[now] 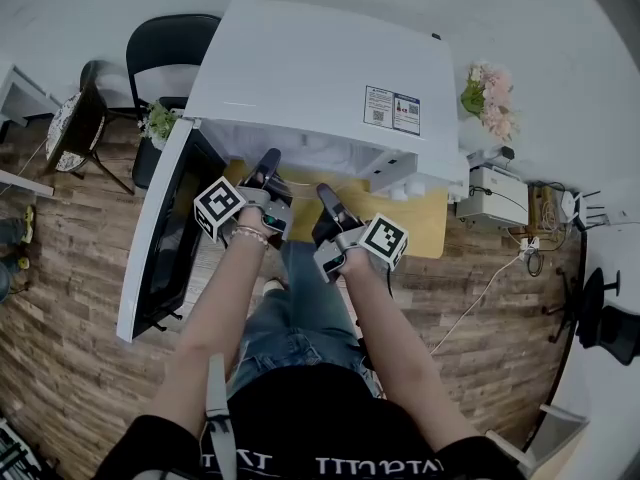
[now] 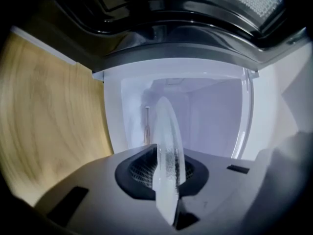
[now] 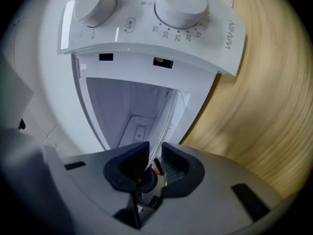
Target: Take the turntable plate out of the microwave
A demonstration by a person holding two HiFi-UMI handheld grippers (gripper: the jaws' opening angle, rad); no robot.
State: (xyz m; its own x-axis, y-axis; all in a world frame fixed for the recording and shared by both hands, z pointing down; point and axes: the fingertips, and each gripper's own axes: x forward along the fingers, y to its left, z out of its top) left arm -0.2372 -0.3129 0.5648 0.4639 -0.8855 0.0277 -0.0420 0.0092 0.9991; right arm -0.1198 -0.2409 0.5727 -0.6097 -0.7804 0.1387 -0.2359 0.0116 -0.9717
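Your left gripper (image 2: 165, 176) pinches the clear round glass turntable plate (image 2: 167, 131), right gripper (image 3: 150, 166) barely parted around its rim; pulling it out remains.

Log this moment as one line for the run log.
left gripper: shut on turntable plate rim | right gripper: open, rim between jaws | microwave: door open | plate: not yet out
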